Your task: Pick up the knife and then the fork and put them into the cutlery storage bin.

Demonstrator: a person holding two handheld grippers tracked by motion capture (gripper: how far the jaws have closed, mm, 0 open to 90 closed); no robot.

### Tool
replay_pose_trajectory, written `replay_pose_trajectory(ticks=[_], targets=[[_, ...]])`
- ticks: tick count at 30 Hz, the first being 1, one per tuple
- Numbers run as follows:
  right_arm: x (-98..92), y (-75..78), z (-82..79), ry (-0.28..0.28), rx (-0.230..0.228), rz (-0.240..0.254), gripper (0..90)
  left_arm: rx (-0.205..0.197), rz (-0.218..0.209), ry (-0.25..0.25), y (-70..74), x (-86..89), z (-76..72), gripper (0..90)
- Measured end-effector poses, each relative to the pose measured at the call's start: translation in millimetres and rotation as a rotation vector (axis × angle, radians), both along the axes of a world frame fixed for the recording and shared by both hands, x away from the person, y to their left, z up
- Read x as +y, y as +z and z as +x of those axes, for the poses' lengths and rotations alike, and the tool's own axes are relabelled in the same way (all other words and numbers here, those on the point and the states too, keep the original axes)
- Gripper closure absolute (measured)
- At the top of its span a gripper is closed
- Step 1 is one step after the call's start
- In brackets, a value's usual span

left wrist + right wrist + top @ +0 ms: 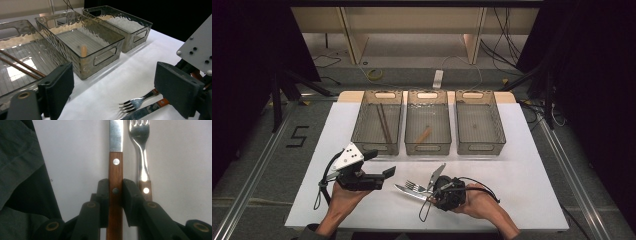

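A knife (115, 147) with a brown wooden handle lies on the white table sheet, and my right gripper (115, 185) is shut on that handle. Right beside it lies a fork (141, 145) with a matching handle, outside the jaws. From above, the knife (404, 191) and fork (414, 186) point left from my right gripper (432, 192) near the table's front. My left gripper (380, 163) hovers to their left, open and empty. Its own view shows the fork (136, 102) and the knife (146, 111) low between its wide jaws (117, 85).
Three clear bins stand in a row at the back. The left bin (362, 131) holds two dark chopsticks (383, 122), the middle bin (428, 147) a short light wooden piece (424, 134), and the right bin (499, 130) holds nothing. The white sheet (522, 170) covers the table.
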State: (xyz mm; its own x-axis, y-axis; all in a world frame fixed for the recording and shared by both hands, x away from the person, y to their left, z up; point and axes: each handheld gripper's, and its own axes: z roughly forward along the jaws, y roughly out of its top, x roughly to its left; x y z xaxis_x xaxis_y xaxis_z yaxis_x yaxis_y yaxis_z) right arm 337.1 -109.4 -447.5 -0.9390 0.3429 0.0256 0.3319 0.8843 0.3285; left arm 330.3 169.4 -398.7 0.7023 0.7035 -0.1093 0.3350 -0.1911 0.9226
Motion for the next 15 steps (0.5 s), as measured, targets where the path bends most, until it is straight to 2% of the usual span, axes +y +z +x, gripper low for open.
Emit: replay_pose_trajectory(ticks=[1,4,10,15], targets=[[-0.9,0.4,0.8,0.010,-0.002,0.006,76.9,-0.002,0.000,0.000,0.1,0.2,-0.1,15.7],[-2.5,3.6,0.7,-0.009,0.008,0.020,76.9,-0.007,-0.005,0.004,0.5,0.4,-0.4,15.7],[-9.8,10.7,4.3,-0.013,-0.007,0.070,76.9,-0.020,-0.017,0.014,1.4,1.8,-1.4,15.7],[-18.6,18.8,8.0,-0.065,-0.016,0.120,76.9,-0.025,-0.026,0.019,1.7,2.4,-1.8,15.7]])
